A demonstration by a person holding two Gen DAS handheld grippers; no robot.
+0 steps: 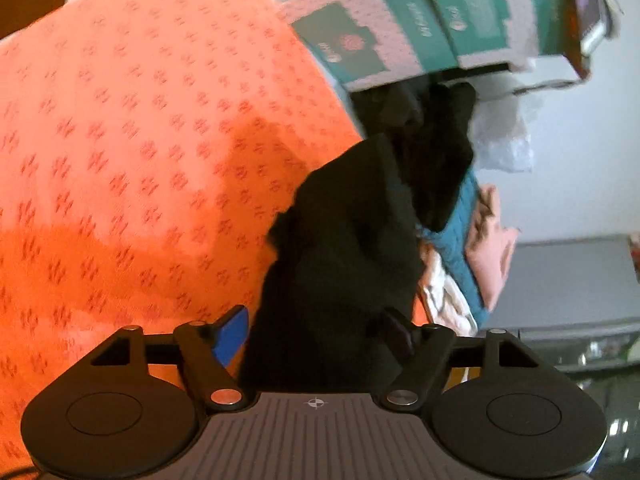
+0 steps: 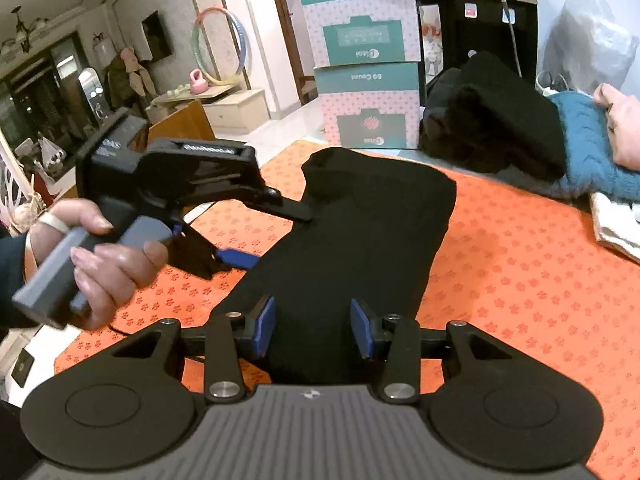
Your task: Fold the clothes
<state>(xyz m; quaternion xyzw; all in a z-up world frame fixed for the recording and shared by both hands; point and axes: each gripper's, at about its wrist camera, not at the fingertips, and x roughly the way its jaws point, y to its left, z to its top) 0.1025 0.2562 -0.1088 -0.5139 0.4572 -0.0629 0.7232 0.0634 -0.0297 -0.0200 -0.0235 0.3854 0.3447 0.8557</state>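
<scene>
A folded black garment (image 2: 360, 240) lies on the orange patterned tablecloth (image 2: 520, 280). My right gripper (image 2: 313, 330) is open at its near end, with the cloth between the blue pads (image 2: 264, 328). My left gripper (image 2: 268, 236), held in a hand (image 2: 108, 264), is open at the garment's left edge, one finger above the cloth and the blue one low beside it. In the left wrist view the black garment (image 1: 340, 248) fills the wide gap of the left gripper (image 1: 314, 332).
A stack of folded black clothes (image 2: 496, 128), a teal knit sweater (image 2: 588, 152) with a hand (image 2: 620, 124) on it, and a white cloth (image 2: 616, 220) sit at the far right. Teal-and-pink boxes (image 2: 368, 60) stand behind the table. Bare orange cloth (image 1: 140, 140) stretches left.
</scene>
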